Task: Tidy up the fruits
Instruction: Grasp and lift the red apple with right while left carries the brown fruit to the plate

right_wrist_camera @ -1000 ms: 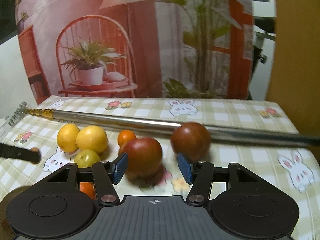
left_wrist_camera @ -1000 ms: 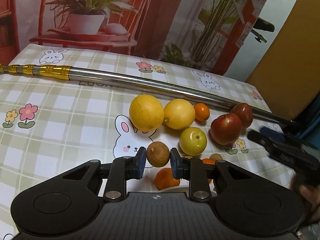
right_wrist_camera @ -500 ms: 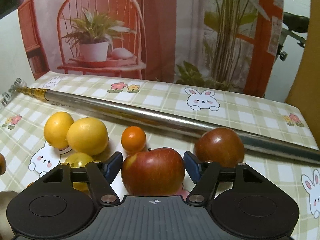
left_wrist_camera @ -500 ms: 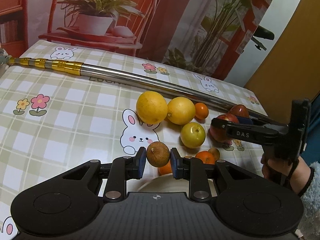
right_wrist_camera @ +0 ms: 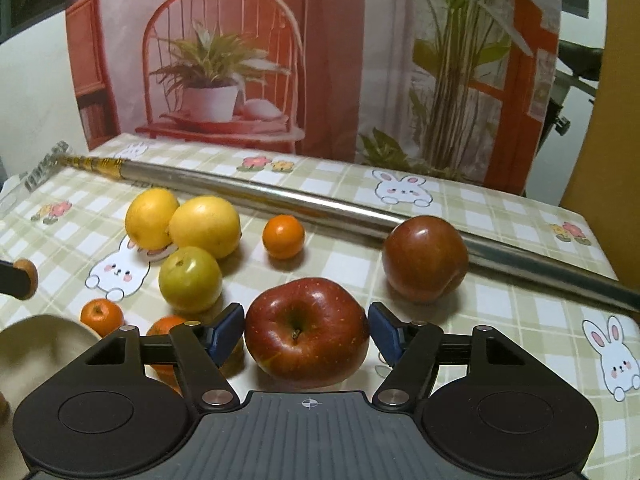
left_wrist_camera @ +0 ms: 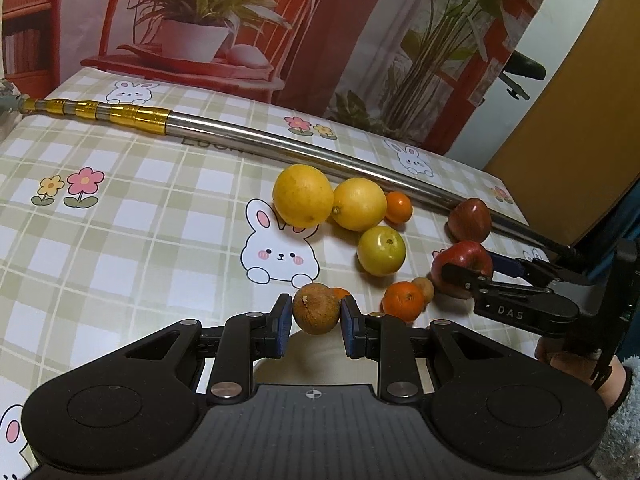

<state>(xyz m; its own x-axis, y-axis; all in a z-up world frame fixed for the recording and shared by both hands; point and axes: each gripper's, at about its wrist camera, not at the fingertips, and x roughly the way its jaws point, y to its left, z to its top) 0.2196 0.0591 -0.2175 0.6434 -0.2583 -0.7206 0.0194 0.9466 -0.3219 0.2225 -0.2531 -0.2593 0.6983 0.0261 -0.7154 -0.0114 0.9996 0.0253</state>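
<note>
At far left, left hand-held gripper [left_wrist_camera: 316, 320] clamped on a small brown fruit [left_wrist_camera: 316, 314], carried clear of the counter [left_wrist_camera: 120, 240] above a pale bowl [right_wrist_camera: 36, 340] — likely its destination. Centre: two yellow citrus [right_wrist_camera: 204, 226] touching, a green-yellow fruit [right_wrist_camera: 190, 279] just beside them, small oranges [right_wrist_camera: 283, 237] scattered near. Right: right hand-held gripper [right_wrist_camera: 306, 334] spread either side of a red apple [right_wrist_camera: 306, 330], pads close to its flanks but contact unclear; apple sits on the counter, probably the next pick. Darker apple [right_wrist_camera: 425, 258] rests against a long metal pole [right_wrist_camera: 304, 206]. Surface: checked cloth, rabbits and flowers. Printed plant-and-chair backdrop behind.
</note>
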